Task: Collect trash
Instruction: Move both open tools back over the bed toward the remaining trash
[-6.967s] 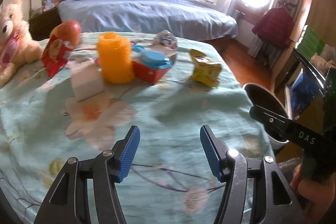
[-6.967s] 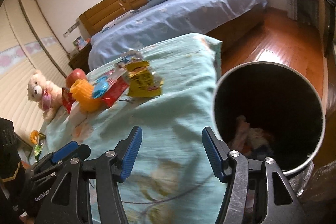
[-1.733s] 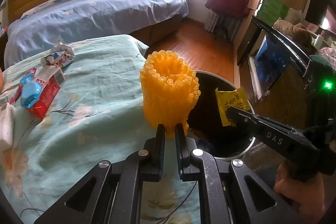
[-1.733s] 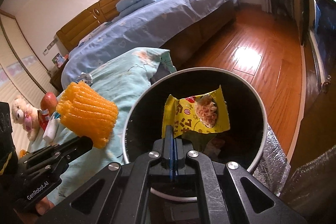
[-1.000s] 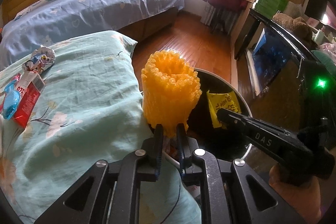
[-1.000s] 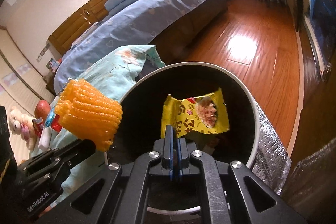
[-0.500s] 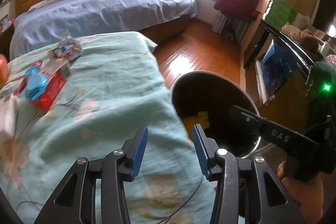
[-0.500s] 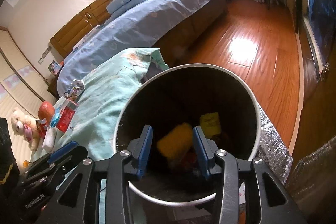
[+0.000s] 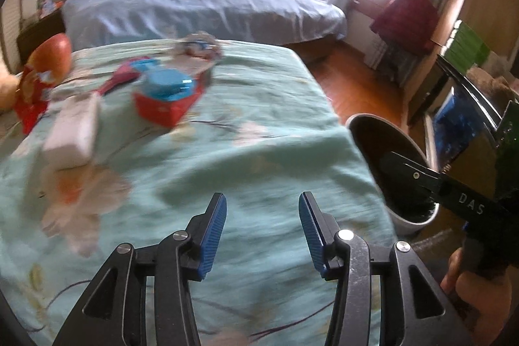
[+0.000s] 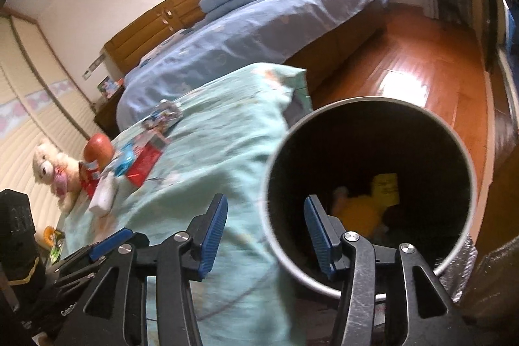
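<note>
My left gripper (image 9: 262, 200) hangs open and empty over the teal floral bedspread (image 9: 259, 132). My right gripper (image 10: 266, 200) is over the near rim of the round trash bin (image 10: 366, 101); its jaws are opening with nothing between them. At the bin's bottom lie an orange foam sleeve (image 10: 360, 213) and a yellow snack packet (image 10: 384, 187). On the bedspread lie a red box (image 9: 162, 111) with a blue item on top, a white tissue pack (image 9: 73, 135), a crumpled wrapper (image 9: 198, 49) and a red packet (image 9: 30, 99). The bin (image 9: 366, 117) stands right of the bed.
An apple (image 9: 53, 57) rests on the red packet, and a teddy bear (image 10: 52, 171) sits beside it. A larger bed with blue sheets (image 9: 201, 8) is behind. Wooden floor (image 10: 421, 60) runs past the bin. A dark cabinet (image 9: 460, 119) stands at the right.
Both grippers opened: the orange foam sleeve and the yellow packet fell into the bin. My left gripper then swung left, back over the bedspread, and the right one drew back to the bin's near rim.
</note>
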`<state>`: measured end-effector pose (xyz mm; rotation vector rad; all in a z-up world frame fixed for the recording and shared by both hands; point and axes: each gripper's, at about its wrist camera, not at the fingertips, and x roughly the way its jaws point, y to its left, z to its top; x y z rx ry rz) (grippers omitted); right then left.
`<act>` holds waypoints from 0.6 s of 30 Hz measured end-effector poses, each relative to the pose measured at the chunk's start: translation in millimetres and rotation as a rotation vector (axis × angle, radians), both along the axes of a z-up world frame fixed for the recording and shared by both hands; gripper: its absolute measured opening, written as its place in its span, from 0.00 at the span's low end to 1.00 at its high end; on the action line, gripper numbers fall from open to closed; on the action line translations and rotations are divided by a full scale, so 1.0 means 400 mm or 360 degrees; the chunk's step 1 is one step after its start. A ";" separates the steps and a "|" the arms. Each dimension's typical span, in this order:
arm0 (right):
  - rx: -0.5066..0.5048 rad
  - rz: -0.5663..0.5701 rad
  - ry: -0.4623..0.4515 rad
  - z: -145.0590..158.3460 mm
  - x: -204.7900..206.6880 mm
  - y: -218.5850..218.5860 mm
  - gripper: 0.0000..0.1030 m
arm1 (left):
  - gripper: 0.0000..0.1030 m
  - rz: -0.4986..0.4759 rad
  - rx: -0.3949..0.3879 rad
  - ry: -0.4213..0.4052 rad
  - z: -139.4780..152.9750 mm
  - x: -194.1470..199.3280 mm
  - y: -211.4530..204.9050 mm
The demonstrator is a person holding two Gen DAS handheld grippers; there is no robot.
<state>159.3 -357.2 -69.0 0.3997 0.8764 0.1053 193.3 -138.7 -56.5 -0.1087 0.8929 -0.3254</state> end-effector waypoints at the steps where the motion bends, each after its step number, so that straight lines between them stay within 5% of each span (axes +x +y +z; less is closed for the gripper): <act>1: -0.0003 0.0019 -0.0002 0.001 0.004 0.017 0.50 | 0.45 0.0019 -0.0002 -0.0001 0.001 -0.005 0.015; 18: -0.0013 0.0276 -0.0013 -0.004 0.046 0.237 0.50 | 0.47 0.0331 0.0022 -0.0016 0.017 -0.026 0.233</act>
